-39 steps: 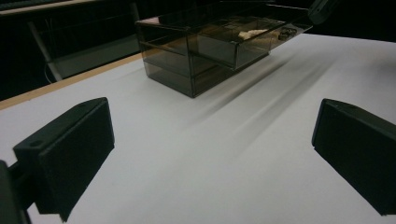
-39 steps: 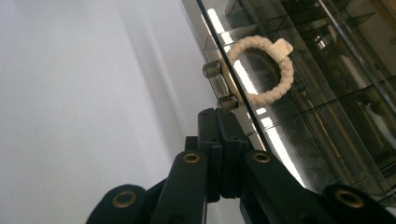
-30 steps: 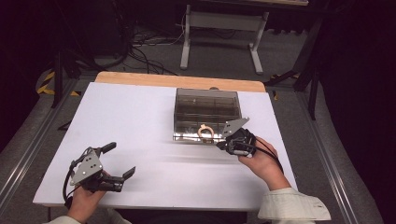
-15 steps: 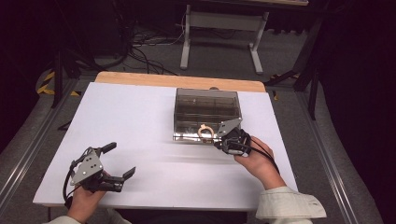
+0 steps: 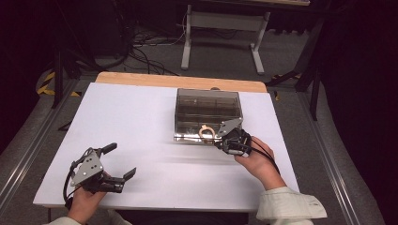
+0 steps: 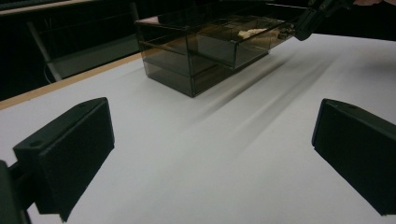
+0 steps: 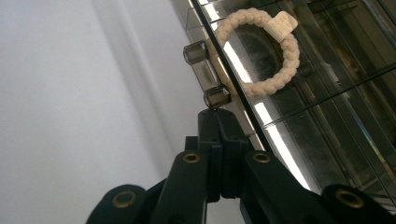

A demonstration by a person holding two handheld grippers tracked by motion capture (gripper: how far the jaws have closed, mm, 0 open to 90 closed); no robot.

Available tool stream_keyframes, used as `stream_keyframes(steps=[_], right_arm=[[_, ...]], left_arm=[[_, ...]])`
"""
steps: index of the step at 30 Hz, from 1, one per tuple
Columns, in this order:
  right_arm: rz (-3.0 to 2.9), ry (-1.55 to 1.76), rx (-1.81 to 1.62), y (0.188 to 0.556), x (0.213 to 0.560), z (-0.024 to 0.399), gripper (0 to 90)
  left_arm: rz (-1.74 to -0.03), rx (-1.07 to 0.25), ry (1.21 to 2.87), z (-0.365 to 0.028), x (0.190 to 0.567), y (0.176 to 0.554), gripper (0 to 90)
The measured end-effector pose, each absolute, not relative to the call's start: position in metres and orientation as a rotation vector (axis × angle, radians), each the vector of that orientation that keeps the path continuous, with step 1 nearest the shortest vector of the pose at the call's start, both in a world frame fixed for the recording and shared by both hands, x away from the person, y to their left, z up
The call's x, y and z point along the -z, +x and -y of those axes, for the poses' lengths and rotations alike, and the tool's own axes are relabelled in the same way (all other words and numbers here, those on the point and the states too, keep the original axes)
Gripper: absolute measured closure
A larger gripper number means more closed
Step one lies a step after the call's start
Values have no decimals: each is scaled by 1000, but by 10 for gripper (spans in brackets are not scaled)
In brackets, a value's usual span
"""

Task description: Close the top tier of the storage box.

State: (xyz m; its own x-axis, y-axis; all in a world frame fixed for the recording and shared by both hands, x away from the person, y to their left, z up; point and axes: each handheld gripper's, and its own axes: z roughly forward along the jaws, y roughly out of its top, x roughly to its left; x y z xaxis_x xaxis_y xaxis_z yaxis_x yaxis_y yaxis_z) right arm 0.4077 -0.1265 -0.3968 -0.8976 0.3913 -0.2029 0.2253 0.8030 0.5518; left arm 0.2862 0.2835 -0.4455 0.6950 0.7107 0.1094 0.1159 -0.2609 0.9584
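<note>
You are sitting at the near edge of a white counter (image 5: 141, 122), a two-fingered gripper in each hand. At about seven o'clock, nearest you, your left gripper (image 5: 118, 164) is resting on the counter with its fingers (image 6: 70, 149) spread wide and nothing between them, probably parked out of the way while the other hand works. Farther in, at about one o'clock, your right gripper (image 5: 220, 139) is reaching forward with its fingers (image 7: 219, 135) pressed shut, their tips touching the small clear handle (image 7: 205, 74) on the front of a drawer (image 6: 252, 39); whether they are pinching it or only pushing on it cannot be told. That drawer belongs to a smoky transparent drawer box (image 5: 207, 112) standing toward twelve o'clock, and it is sitting partly pulled out toward you. Inside it, just behind the front wall, a cream braided bracelet (image 7: 261, 51) is lying flat, so the handle seems to be the way in to it.
</note>
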Motion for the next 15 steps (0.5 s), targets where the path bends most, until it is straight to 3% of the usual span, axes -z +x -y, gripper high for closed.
stream_keyframes(steps=[15], right_arm=[[-2679,493,-760,409,396,127,900]], left_arm=[[-653,-658,1771,-283,446,287,1]])
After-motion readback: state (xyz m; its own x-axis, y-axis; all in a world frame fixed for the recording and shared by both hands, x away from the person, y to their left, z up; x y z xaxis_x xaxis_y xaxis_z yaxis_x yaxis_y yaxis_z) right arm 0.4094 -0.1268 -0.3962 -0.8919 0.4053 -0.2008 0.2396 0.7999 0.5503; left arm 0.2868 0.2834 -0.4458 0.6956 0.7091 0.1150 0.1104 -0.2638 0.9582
